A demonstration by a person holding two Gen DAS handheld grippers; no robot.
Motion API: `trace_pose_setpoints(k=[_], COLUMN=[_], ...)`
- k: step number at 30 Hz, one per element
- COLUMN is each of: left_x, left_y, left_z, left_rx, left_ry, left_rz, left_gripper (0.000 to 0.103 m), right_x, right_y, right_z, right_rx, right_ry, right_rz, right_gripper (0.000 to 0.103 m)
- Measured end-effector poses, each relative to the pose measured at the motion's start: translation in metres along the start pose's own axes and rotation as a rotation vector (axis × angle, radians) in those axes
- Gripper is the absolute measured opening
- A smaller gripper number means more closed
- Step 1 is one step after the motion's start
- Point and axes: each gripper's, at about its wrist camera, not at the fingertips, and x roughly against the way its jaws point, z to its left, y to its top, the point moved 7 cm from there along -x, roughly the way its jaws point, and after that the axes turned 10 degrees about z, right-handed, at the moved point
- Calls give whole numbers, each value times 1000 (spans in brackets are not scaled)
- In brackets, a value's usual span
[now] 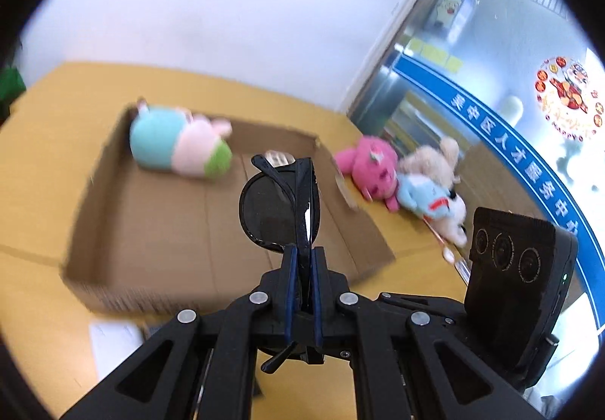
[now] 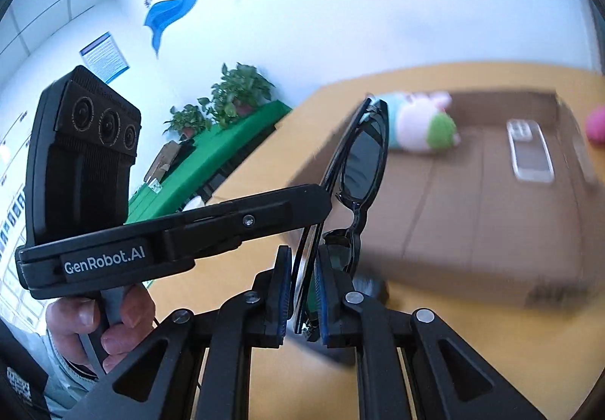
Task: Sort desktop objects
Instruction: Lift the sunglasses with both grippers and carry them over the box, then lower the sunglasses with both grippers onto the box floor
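Both tongs, left [image 1: 302, 261] and right [image 2: 302, 280], are clamped tight, angled downward.

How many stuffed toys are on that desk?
4. A blue, pink and green plush lies inside the cardboard box. A pink plush, a beige plush and a light-blue plush huddle outside it. Others may be hidden.

both grippers are matte black with blue pads [image 1: 291, 291] and round silver rivets [image 1: 187, 315] on the linkage arms. the left gripper [image 2: 298, 193] carries a white "genrobot.ai" label [image 2: 104, 261] and a three-lens block [image 2: 106, 125].
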Motion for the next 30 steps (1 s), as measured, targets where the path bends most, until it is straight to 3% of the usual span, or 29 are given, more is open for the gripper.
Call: trace_pose_setpoints(k=[7, 13, 22, 30], left_x=[7, -19, -104, -126], left_y=[74, 105, 84, 68], left_z=[39, 90, 177, 201], left_rx=[-13, 49, 198, 227], left_ry=[89, 125, 137, 224], left_rz=[-39, 29, 235, 303], left_gripper=[7, 7, 6, 6], right_x=[-30, -83, -201, -260], right_y=[88, 135, 128, 111], right_z=[4, -9, -61, -86], right_rx=[49, 29, -103, -202], right_ry=[59, 108, 143, 181], right_rz=[19, 93, 312, 460], right_gripper=[11, 11, 11, 11])
